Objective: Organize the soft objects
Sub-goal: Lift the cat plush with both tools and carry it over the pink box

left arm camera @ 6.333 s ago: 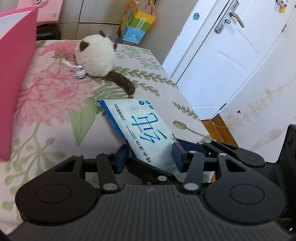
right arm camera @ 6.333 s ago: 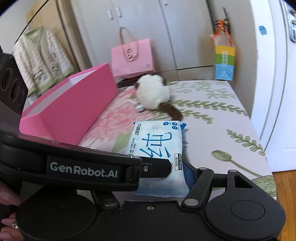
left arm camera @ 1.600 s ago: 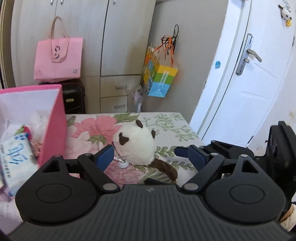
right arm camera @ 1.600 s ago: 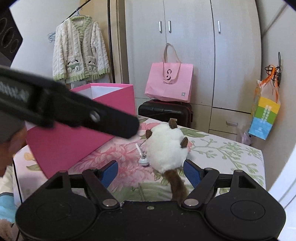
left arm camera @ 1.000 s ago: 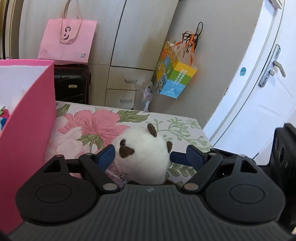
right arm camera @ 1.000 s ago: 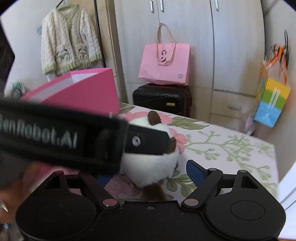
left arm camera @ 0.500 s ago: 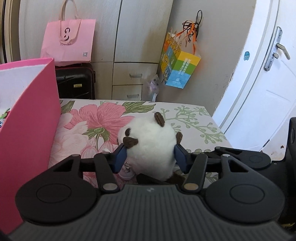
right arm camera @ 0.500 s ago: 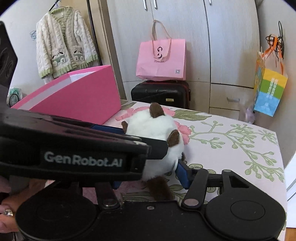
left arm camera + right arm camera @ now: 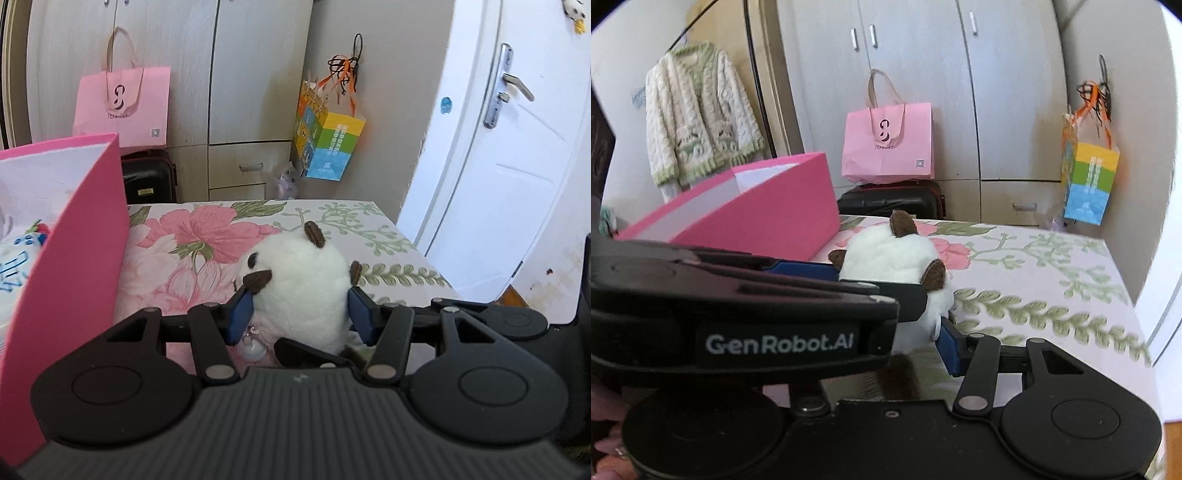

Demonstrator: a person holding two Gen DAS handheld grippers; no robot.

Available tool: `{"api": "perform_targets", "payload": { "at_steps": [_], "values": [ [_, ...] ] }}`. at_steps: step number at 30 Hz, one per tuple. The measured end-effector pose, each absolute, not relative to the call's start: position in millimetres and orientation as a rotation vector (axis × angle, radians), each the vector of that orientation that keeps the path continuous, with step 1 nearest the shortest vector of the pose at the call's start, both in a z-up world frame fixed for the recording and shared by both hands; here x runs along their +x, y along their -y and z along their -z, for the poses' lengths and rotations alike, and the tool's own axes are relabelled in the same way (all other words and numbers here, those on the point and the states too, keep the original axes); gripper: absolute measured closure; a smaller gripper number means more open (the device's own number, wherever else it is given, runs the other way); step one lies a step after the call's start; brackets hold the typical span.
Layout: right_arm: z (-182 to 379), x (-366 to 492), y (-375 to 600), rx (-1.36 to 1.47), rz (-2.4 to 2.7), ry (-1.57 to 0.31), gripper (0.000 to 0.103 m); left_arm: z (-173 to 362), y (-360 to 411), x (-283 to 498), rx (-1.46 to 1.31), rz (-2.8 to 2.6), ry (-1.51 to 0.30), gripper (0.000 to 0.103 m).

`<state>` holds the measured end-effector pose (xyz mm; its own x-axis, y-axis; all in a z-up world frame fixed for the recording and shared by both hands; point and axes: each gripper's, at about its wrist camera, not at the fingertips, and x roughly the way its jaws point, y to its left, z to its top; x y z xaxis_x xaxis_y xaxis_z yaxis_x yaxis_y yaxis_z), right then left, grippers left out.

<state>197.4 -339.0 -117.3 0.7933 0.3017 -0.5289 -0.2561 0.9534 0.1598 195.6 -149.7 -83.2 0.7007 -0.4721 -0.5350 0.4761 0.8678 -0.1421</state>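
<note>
A white plush toy (image 9: 301, 280) with brown ears and a brown tail is gripped between the blue pads of my left gripper (image 9: 300, 312), just above the floral bedspread (image 9: 388, 243). The toy also shows in the right wrist view (image 9: 890, 262). My right gripper (image 9: 908, 343) is closed around the same toy from the side; its left finger is hidden behind the left gripper's body. A pink box (image 9: 70, 236) stands at the left, with a blue-and-white wipes pack (image 9: 14, 266) inside it.
A pink shopping bag (image 9: 888, 142) sits on a black suitcase (image 9: 890, 201) by the wardrobe. A colourful gift bag (image 9: 1089, 177) hangs on the wall. A white door (image 9: 498, 147) is at the right. A cardigan (image 9: 698, 114) hangs at the left.
The wipes pack went from the bed into the pink box. Both grippers then closed on the plush toy, which now sits a little higher.
</note>
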Motion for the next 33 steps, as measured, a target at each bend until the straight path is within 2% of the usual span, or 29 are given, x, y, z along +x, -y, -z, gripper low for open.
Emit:
{"api": "perform_targets", "payload": {
  "at_steps": [7, 33],
  "values": [
    [119, 165, 330, 0.146, -0.287, -0.565, 0.047, 81, 141, 168, 0.045, 0.539, -0.594, 0.048],
    [68, 50, 271, -0.042, -0.242, -0.511, 0.047, 42, 78, 55, 0.024, 0.600, -0.515, 0.048]
  ]
}}
